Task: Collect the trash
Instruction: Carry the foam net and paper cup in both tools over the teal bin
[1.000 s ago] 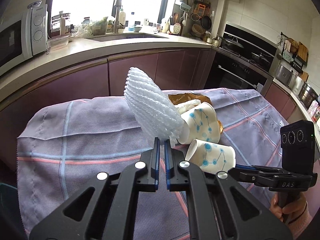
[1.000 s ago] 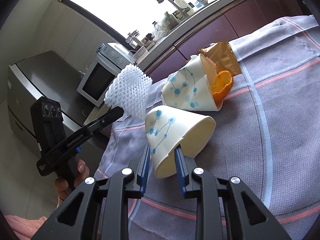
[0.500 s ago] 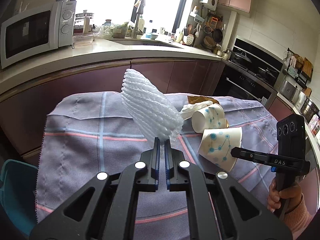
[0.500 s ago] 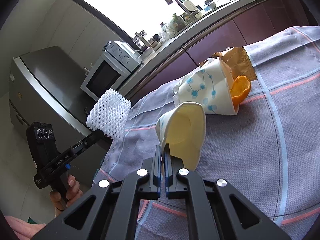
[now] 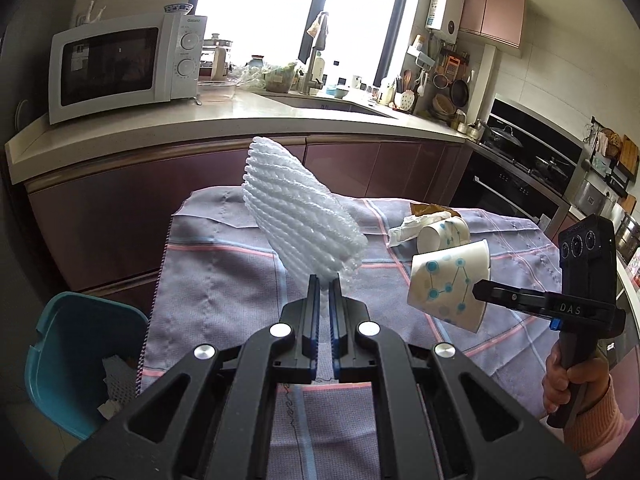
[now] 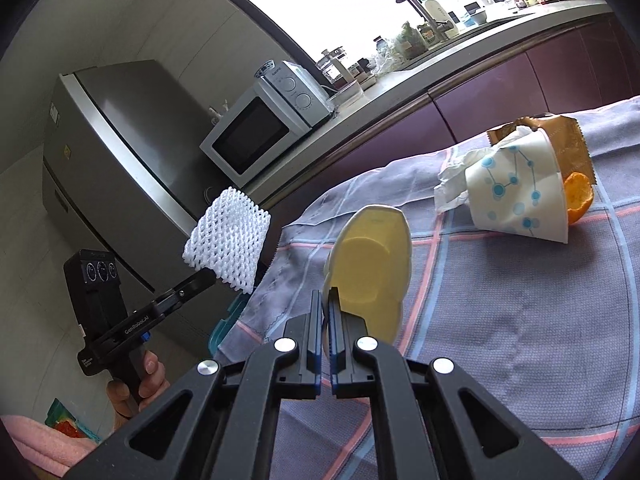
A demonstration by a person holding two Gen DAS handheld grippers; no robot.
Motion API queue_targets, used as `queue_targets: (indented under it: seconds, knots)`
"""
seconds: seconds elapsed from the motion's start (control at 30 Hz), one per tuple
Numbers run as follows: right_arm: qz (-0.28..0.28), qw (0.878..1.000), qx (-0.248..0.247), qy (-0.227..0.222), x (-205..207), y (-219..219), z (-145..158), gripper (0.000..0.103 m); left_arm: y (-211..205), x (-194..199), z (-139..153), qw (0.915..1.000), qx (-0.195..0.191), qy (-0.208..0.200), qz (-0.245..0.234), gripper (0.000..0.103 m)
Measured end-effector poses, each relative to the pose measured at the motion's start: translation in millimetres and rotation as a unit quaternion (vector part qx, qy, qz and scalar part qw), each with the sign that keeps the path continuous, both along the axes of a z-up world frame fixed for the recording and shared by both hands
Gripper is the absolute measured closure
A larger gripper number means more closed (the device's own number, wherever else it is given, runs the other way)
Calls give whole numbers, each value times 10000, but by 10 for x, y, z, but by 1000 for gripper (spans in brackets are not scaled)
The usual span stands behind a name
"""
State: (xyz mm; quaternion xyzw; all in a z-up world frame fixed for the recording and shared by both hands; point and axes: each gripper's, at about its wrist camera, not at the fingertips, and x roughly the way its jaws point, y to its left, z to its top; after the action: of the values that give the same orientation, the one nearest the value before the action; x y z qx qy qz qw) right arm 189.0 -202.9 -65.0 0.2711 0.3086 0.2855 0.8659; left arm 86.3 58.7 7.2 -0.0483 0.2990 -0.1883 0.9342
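My left gripper (image 5: pixel 324 285) is shut on a white foam fruit net (image 5: pixel 298 224) and holds it above the left part of the table; the net also shows in the right wrist view (image 6: pixel 228 246). My right gripper (image 6: pixel 326 300) is shut on the rim of a paper cup (image 6: pixel 370 264) with blue dots, lifted off the cloth; the cup also shows in the left wrist view (image 5: pixel 450 282). A teal bin (image 5: pixel 86 360) with some trash inside stands on the floor at the table's left edge. A second paper cup (image 6: pixel 520 196), crumpled tissue (image 6: pixel 454 178), orange peel (image 6: pixel 578 196) and a brown wrapper (image 6: pixel 568 140) lie on the cloth.
The table is covered by a purple checked cloth (image 5: pixel 224 280). Behind it runs a kitchen counter (image 5: pixel 280 116) with a microwave (image 5: pixel 124 64) and a sink. A steel fridge (image 6: pixel 120 152) stands at the left. An oven and hob (image 5: pixel 520 168) are at the right.
Both grippers have pulled back and to the left with their loads. The cup is lifted higher off the cloth. The teal bin has come further into the left wrist view.
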Motion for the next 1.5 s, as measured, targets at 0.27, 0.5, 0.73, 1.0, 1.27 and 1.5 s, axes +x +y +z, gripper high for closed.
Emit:
queue_targets:
  seconds: [0.27,0.5,0.73,1.0,1.27,1.5]
  knots:
    - [466,9988,-15,-137,33,405,120,101,338,-249,8,9993,61,-32,361,98]
    - [877,9959,-13,-231,81,776,204,101,675,-433,19,9978,-14,-17,670,98]
    - [1232,9920,-50,-283,115,1073,257,101,938,-584,23,9953,-36,8,970,98]
    - [1548,9875,-75,-304,207,1396,307,101,1151,-704,6,9926,-51,16,1210,98]
    - [1824,9826,-149,-327,320,1676,329,101,1338,-762,-21,9898,-52,70,1422,98]
    - [2015,9789,-180,-296,411,1846,322,101,1443,-804,-64,9878,-49,121,1550,98]
